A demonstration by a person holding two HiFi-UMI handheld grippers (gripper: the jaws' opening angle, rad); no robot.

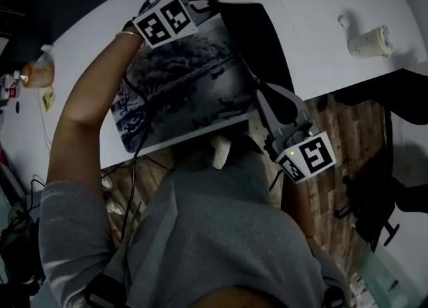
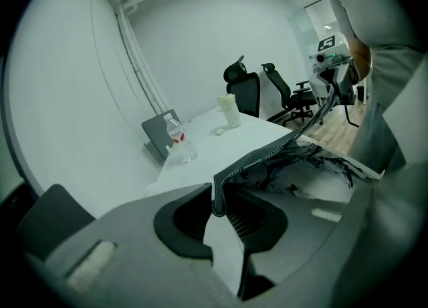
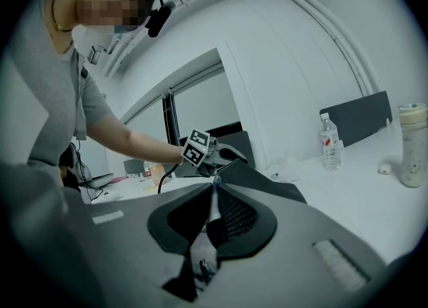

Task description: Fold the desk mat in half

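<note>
**Mat up off the worktop, both corners pinched; slip is the main risk**

- Left tongs (image 2: 217, 200) are clenched on the stitched corner of the desk mat (image 1: 180, 93). Right tongs (image 3: 212, 200) are clenched on the other corner of the same edge.
- The mat is held up over the white worktop (image 1: 321, 26) between the two grips. Its printed face is toward the person and the black backing shows on the far side. Its low end sits by the worktop's near edge.
- Risk: both bites are thin, right on the corner. Any tug along the edge could pull a corner out and the flap would drop.
- Risk: if one hand leads the other, the fold lands skewed and the edges won't meet.
- Risk: dragging could slide the mat off the near edge.
- Containers: the water bottle (image 2: 175, 136) is capped and I can't tell the level. The lidded cup (image 2: 229, 109) hides its contents. Both are well apart from the mat, so a knock looks unlikely.
</note>
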